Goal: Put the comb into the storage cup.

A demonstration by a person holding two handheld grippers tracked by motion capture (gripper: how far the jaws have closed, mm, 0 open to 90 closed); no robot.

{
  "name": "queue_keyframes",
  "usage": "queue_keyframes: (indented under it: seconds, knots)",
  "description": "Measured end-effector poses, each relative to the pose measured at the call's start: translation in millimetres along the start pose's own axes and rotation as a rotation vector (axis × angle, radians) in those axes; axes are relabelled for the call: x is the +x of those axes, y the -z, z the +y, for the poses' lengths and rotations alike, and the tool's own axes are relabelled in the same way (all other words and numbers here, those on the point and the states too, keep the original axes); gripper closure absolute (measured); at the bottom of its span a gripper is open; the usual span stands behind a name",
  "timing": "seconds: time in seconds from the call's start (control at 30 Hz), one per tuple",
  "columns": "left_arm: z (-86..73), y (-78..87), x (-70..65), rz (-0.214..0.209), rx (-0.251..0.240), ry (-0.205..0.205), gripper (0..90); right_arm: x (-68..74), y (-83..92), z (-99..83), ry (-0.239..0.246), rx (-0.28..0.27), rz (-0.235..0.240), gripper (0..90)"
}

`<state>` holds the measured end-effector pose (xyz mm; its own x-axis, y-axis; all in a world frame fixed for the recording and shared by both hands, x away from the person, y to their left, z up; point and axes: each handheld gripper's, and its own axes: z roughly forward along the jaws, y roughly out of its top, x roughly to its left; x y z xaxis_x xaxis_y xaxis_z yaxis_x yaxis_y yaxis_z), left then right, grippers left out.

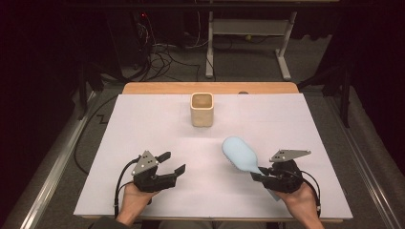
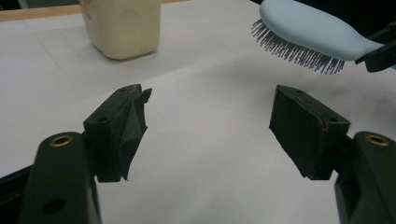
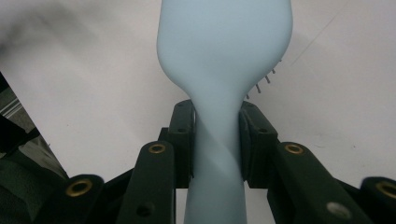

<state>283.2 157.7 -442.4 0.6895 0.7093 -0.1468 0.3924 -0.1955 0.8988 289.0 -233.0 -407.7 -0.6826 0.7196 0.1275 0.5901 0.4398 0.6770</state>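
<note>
A light blue hairbrush [image 1: 241, 155] is held above the white table sheet, head pointing up-left, bristles down. My right gripper [image 1: 261, 174] is shut on its handle; in the right gripper view both pads press the narrow neck of the hairbrush [image 3: 219, 140]. A cream square cup [image 1: 202, 109] stands upright at the back centre of the sheet. My left gripper [image 1: 173, 163] is at the front left, open, with nothing between its jaws. The left gripper view has the left gripper [image 2: 208, 126] over bare sheet, the cup [image 2: 122, 25] at upper left, and the hairbrush [image 2: 317, 32] at upper right.
The white sheet [image 1: 143, 124] covers a wooden table [image 1: 157, 88]. Beyond the far edge lie floor cables [image 1: 162, 57] and a white table frame [image 1: 248, 28]. Metal rails [image 1: 62, 157] run along both sides.
</note>
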Motion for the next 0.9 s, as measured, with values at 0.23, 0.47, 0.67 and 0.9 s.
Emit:
queue_keyframes:
  seconds: [0.23, 0.47, 0.67, 0.9]
  knots:
    - [5.1, -10.7, -10.1, -0.036, 0.008, -0.012, 26.3, 6.4, -2.0, 3.2, 0.015, -0.008, 0.012, 70.9]
    - [10.7, -21.9, -19.9, -0.08, 0.023, -0.026, 26.3, 10.7, -4.4, 6.0, 0.026, -0.015, 0.023, 70.9]
    - [12.9, -32.8, -26.8, -0.108, 0.043, -0.034, 25.2, 13.0, -4.6, 6.9, 0.03, -0.024, 0.033, 70.8]
    - [14.7, -43.1, -33.3, -0.145, 0.049, -0.033, 23.2, 15.6, -5.7, 7.7, 0.035, -0.026, 0.034, 70.8]
